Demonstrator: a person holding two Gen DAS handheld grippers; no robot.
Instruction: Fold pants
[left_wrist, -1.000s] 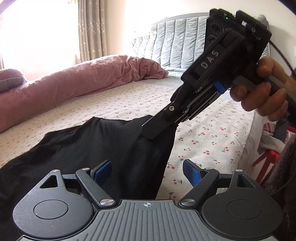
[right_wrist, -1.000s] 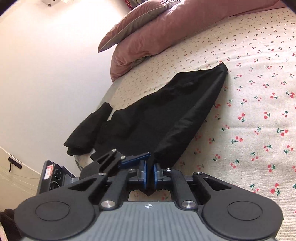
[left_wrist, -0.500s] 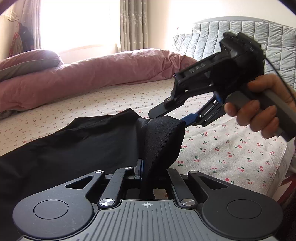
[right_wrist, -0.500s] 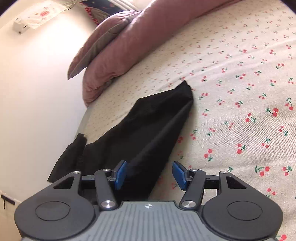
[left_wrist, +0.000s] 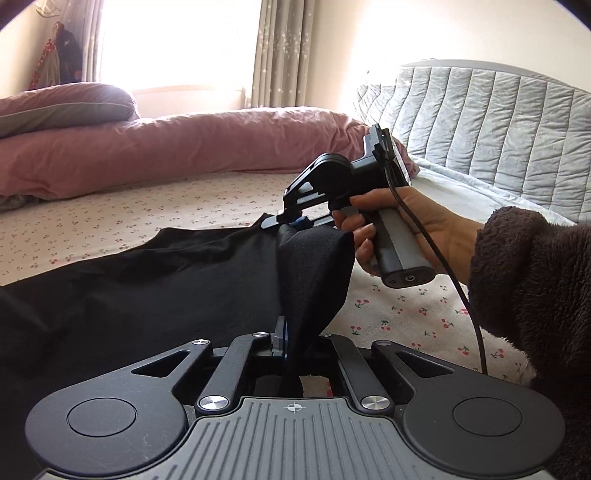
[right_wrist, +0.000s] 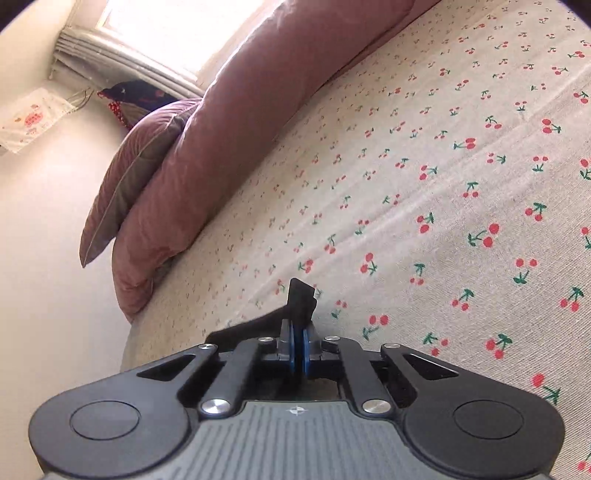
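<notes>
Black pants (left_wrist: 155, 288) lie spread on the cherry-print bed sheet (left_wrist: 147, 206), stretching to the left in the left wrist view. My left gripper (left_wrist: 291, 339) is shut on one corner of the pants' near end, which rises as a fold between the fingers. My right gripper (left_wrist: 291, 221) shows further off in the same view, held by a hand and shut on the other corner. In the right wrist view my right gripper (right_wrist: 298, 339) is shut on a small tab of black cloth (right_wrist: 301, 299), with most of the pants hidden below it.
A long pink duvet roll (left_wrist: 177, 151) and a pillow (left_wrist: 62, 107) lie along the far side of the bed. A grey quilted headboard (left_wrist: 491, 122) stands at the right. The bed's edge and a pale wall (right_wrist: 48, 266) show at the left in the right wrist view.
My left gripper closed on the pants' corner. My right gripper let go, opened, moved to the other corner and shut on it. Both views now tilt upward.
</notes>
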